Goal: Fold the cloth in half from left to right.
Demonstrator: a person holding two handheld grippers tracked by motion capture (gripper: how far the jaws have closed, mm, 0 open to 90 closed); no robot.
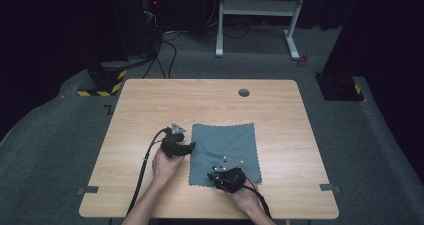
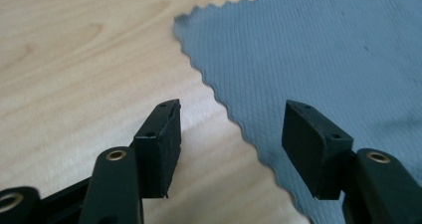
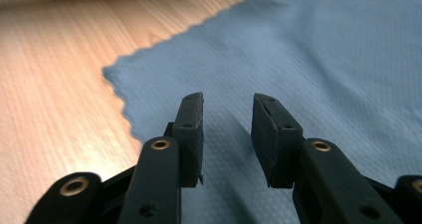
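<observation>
Dark curtains hang all around, and a wooden desk (image 1: 150,105) stands in the middle with a blue-grey cloth (image 1: 225,145) lying flat on it. Both tools are getting ready to grab it. The left tool (image 2: 231,129) hangs over the cloth's left edge, wide apart and holding nothing. The right tool (image 3: 227,134), near a front corner, is also apart and empty. Next, each should go down and pinch its bit of cloth
</observation>
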